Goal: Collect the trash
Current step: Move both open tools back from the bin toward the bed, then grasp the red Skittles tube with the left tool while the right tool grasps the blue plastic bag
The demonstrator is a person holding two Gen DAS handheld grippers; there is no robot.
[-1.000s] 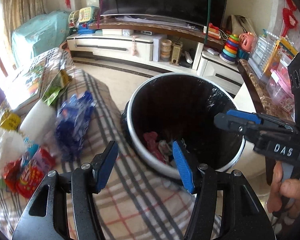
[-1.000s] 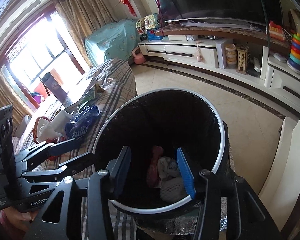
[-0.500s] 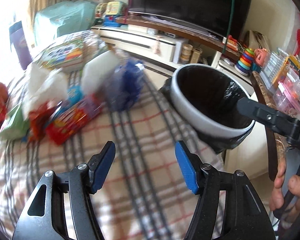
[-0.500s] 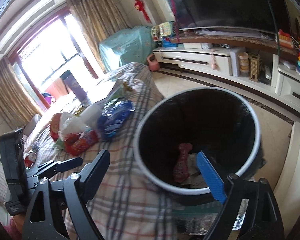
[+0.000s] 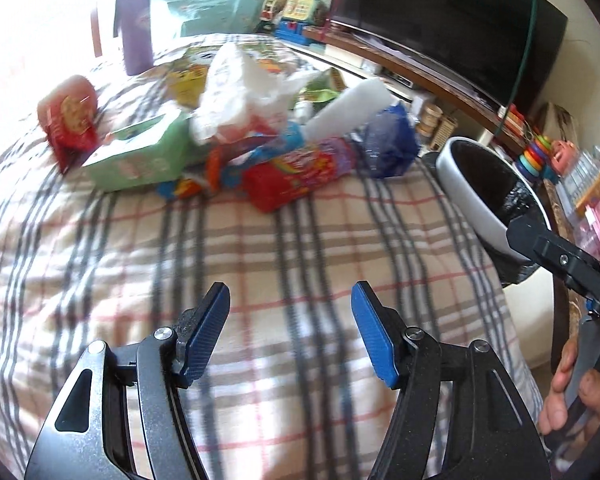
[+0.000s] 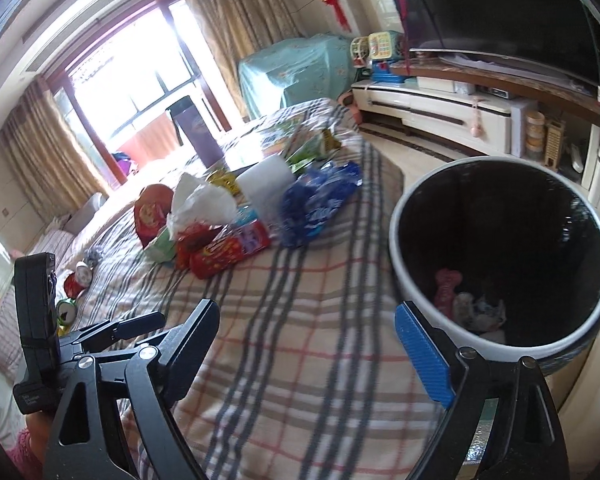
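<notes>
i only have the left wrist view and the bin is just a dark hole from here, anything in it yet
observer: yes. The right wrist view looks down into the trash bin, and a pink piece and some crumpled white scraps lie at the bottom.
operator: ok and is the right hand-held gripper carrying something, i only see its side
observer: no. The right hand-held gripper is wide open with nothing between its fingers, above the plaid cover beside the bin.
</notes>
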